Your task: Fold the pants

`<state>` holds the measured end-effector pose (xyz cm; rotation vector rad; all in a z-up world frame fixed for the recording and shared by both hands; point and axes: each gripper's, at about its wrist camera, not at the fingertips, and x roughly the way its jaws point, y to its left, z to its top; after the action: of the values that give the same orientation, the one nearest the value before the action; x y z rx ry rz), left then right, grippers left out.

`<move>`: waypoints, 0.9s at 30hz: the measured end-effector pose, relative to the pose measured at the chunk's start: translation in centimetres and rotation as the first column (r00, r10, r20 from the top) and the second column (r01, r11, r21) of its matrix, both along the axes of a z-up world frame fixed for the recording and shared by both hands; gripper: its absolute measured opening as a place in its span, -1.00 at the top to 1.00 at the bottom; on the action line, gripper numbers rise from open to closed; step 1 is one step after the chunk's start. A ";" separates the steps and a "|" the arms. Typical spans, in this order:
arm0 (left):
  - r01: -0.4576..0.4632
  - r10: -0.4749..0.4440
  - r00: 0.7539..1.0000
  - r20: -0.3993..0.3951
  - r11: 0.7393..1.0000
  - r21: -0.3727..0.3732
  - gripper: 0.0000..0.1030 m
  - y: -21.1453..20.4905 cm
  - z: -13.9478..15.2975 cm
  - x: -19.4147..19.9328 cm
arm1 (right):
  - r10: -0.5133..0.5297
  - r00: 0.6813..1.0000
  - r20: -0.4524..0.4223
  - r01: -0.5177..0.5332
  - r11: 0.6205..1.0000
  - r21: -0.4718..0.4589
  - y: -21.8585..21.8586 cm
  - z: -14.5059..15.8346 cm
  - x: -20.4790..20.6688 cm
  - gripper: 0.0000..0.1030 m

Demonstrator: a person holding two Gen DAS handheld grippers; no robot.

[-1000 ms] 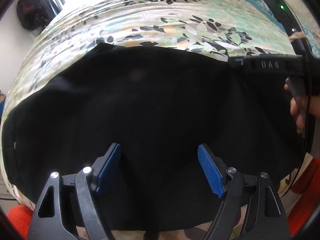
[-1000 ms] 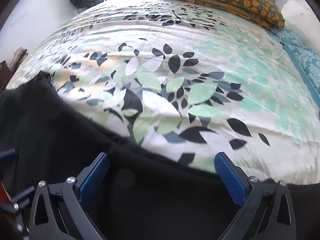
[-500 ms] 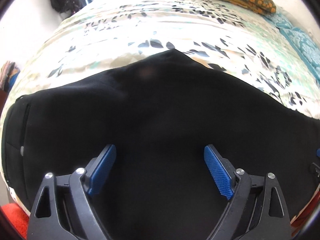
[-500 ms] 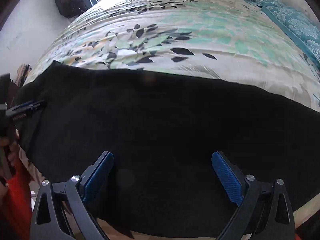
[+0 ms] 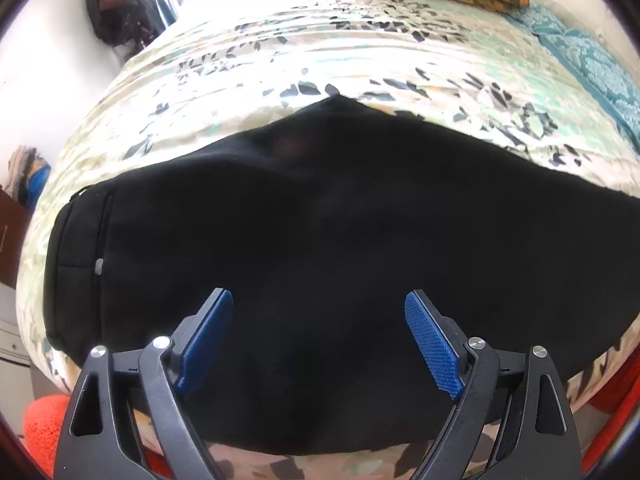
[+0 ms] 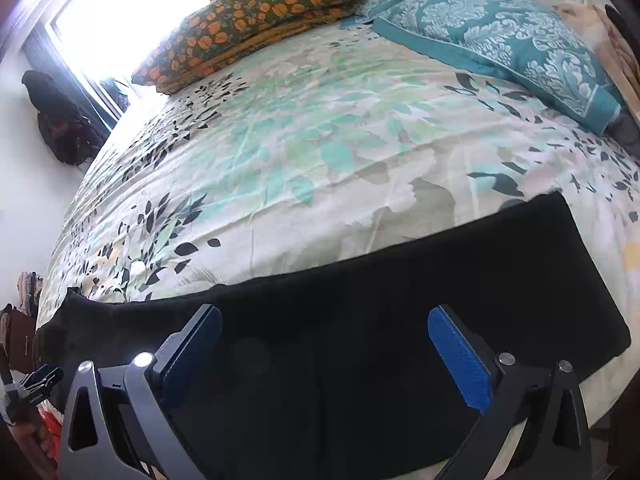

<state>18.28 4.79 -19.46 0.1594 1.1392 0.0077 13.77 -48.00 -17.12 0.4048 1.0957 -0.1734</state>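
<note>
Black pants lie flat along the near edge of a bed with a leaf-print sheet. In the left wrist view the waistband with a small button is at the left. My left gripper is open and empty, held above the middle of the pants. In the right wrist view the pants stretch to the leg hems at the right. My right gripper is open and empty above the legs. The left gripper's tip shows at the far left.
An orange-patterned pillow and a teal pillow lie at the head of the bed. A window and a dark bag on the wall are at the left. Something orange-red sits below the bed's edge.
Both grippers have pulled back and turned. The right view now takes in the leg end and the pillows. The left view no longer shows the right gripper. The pants lie still.
</note>
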 end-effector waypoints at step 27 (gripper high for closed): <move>-0.346 0.344 0.938 0.047 0.937 0.054 -0.83 14.2 -0.6 4.1 | -0.166 0.982 -0.086 0.164 0.986 -0.027 -11.3 0.1 -2.9 -0.99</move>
<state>22.43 18.98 -20.07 0.0117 1.1188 0.3578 10.89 -59.27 -16.97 0.4742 1.1457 -0.3507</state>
